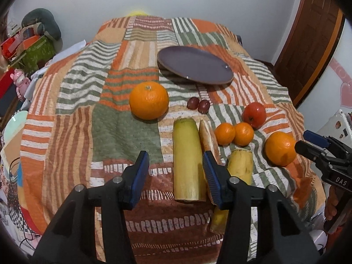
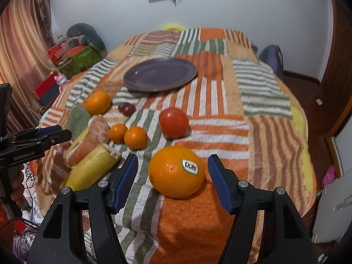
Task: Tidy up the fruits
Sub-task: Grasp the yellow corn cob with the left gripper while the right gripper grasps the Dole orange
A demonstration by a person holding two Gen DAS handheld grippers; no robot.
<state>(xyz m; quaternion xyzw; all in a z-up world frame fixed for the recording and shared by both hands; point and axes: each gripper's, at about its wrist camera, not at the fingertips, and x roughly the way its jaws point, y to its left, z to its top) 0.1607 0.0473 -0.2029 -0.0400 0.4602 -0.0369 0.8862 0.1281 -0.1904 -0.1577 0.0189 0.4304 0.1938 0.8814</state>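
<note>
A purple plate (image 1: 195, 66) (image 2: 160, 73) lies empty at the far middle of the patchwork cloth. My left gripper (image 1: 176, 169) is open, its jaws either side of a yellow pomelo wedge (image 1: 187, 158). A second wedge (image 1: 241, 167) lies to its right. My right gripper (image 2: 172, 171) is open around a stickered orange (image 2: 177, 171), which also shows in the left wrist view (image 1: 280, 148). A large orange (image 1: 149, 103), two dark grapes (image 1: 199, 104), two small mandarins (image 1: 234, 133) and a red apple (image 1: 254, 114) (image 2: 173, 122) lie loose.
The striped patchwork cloth (image 1: 88, 101) covers a round table. Boxes and clutter (image 1: 28, 44) stand at the left by the wall. A wooden door (image 1: 312, 39) is at the right. A white appliance (image 2: 330, 209) stands low right.
</note>
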